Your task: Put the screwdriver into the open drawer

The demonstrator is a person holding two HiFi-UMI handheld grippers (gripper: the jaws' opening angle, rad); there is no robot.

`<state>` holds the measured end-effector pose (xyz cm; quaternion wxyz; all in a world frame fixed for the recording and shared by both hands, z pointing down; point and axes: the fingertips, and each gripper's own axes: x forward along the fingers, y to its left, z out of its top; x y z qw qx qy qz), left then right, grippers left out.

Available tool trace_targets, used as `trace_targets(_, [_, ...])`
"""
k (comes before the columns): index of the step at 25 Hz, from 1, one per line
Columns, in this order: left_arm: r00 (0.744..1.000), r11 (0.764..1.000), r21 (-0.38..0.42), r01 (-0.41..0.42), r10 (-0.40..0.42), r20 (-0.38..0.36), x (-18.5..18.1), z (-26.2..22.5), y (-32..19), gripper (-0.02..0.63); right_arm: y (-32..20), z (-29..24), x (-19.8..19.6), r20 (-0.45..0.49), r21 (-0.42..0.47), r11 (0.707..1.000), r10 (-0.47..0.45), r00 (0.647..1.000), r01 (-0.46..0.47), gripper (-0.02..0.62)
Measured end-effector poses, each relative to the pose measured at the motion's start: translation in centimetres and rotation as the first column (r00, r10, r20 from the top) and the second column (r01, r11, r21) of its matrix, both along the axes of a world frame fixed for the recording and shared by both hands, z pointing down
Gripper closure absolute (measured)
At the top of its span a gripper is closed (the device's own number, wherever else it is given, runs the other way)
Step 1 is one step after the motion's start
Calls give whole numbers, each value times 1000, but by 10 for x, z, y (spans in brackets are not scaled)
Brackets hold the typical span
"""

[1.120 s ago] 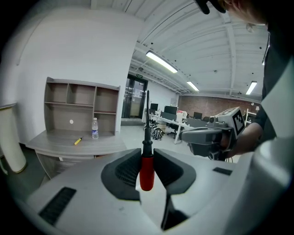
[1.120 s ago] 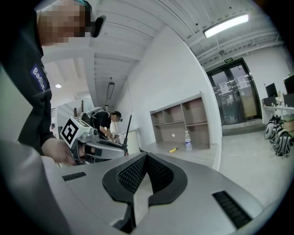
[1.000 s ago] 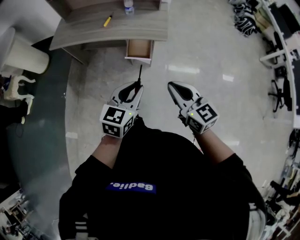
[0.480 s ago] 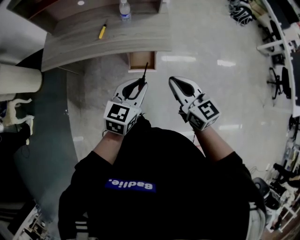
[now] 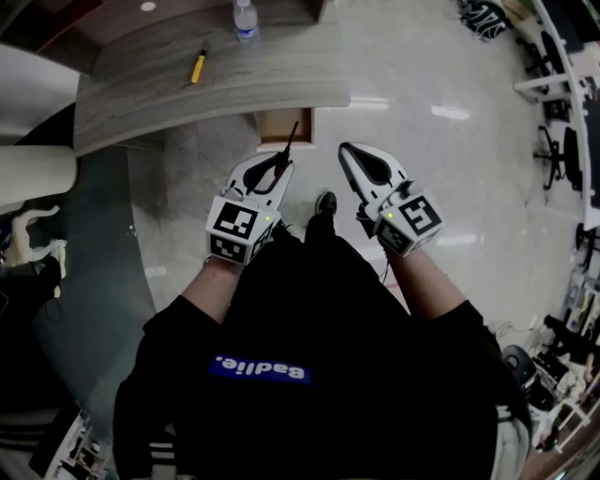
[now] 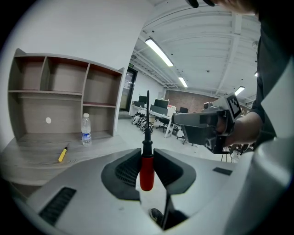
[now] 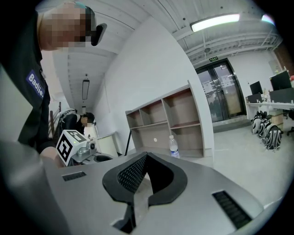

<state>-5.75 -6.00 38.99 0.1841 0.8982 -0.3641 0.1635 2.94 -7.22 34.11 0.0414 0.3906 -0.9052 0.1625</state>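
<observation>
A screwdriver [image 6: 146,169] with a red handle and a black shaft stands upright between the pads of my left gripper [image 6: 147,153], which is shut on the handle. In the head view the left gripper [image 5: 278,166] is held in front of the person's body, and the screwdriver's shaft [image 5: 288,146] points toward the open wooden drawer [image 5: 271,127] under the desk's edge. My right gripper [image 5: 349,150] hangs beside it to the right. Its jaws [image 7: 146,156] are shut with nothing between them.
The curved grey desk [image 5: 150,103] carries a yellow-handled tool [image 5: 198,65] and a water bottle [image 5: 245,19]. A shelf unit [image 6: 64,101] stands at its back. A round white pillar [image 5: 33,173] is at the left, office chairs [image 5: 553,150] at the right. A shoe [image 5: 325,202] shows on the floor.
The desk and drawer have drawn nearer as the person walks toward them. Both grippers keep their pose and the left keeps its hold. A shoe has stepped into view.
</observation>
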Motion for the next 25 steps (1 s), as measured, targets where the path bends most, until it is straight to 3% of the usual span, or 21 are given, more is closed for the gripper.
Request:
trace_targets(13, [995, 999, -32, 44, -41, 93, 24, 57, -35, 522, -37, 23, 12, 42, -50, 991, -123, 991, 125, 568])
trace_targets(25, [963, 999, -54, -9, 23, 267, 12, 132, -63, 522, -55, 54, 16, 52, -117, 984, -131, 990, 137, 568])
